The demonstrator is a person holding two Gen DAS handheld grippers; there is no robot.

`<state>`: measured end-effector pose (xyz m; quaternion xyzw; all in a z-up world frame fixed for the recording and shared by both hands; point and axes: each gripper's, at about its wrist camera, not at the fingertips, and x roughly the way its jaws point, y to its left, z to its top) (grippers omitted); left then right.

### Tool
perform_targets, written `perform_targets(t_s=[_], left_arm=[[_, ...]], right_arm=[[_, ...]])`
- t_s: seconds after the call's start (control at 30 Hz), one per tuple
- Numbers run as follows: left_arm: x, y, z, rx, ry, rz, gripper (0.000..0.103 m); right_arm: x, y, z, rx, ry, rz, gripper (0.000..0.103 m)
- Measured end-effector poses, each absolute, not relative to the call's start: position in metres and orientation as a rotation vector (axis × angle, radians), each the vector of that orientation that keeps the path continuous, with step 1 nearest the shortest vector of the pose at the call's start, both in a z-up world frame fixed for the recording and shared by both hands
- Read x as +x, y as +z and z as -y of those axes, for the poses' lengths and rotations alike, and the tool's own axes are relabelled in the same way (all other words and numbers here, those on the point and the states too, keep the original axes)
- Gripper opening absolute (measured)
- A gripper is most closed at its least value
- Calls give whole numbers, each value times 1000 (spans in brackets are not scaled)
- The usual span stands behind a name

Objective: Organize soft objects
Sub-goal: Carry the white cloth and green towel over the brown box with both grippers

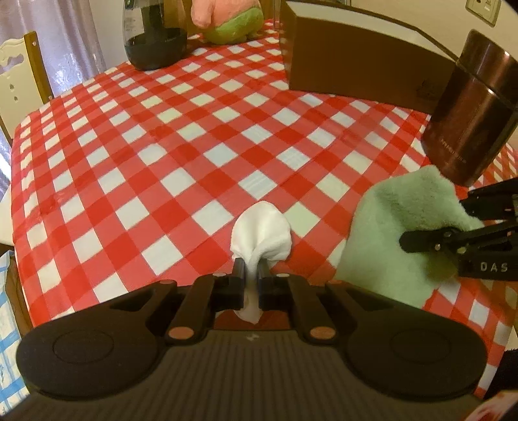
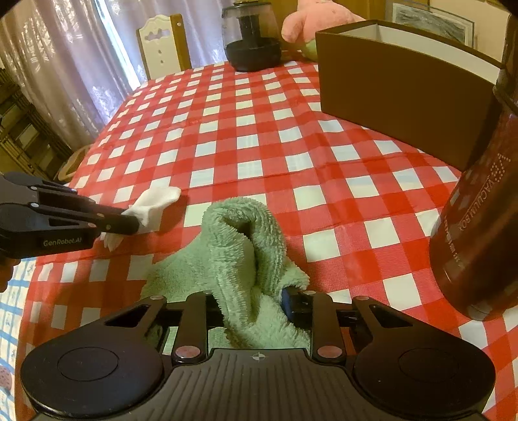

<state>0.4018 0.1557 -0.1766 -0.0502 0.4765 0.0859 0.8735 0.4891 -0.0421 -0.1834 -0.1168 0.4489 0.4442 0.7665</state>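
My left gripper (image 1: pixel 251 268) is shut on a small white cloth (image 1: pixel 262 234), held low over the red checked tablecloth (image 1: pixel 194 155); it also shows in the right wrist view (image 2: pixel 132 223) with the white cloth (image 2: pixel 155 202). My right gripper (image 2: pixel 254 294) is shut on a fluffy green towel (image 2: pixel 239 239) that bunches up between its fingers and rests on the table near the front edge. In the left wrist view the right gripper (image 1: pixel 421 241) sits on the green towel (image 1: pixel 398 233).
An open brown box (image 2: pixel 404 87) stands at the back right. A dark brown canister (image 2: pixel 479 226) stands close on the right. A glass jar with dark base (image 2: pixel 252 39) and a pink and green plush toy (image 1: pixel 226 19) are at the far edge. A chair (image 2: pixel 162 45) is behind.
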Motion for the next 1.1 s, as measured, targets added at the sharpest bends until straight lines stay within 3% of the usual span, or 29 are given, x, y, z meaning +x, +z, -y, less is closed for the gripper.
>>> perform_targets(t_s=[0.47, 0.8, 1.1], left_arm=[[446, -99, -156, -102, 137, -827, 6], [551, -30, -149, -44, 55, -671, 6], [660, -15, -132, -44, -33, -670, 6]], right_arm=[[519, -89, 32, -178, 898, -872, 24], [598, -15, 28, -84, 684, -757, 24], [693, 10, 37, 10, 442, -767, 24]])
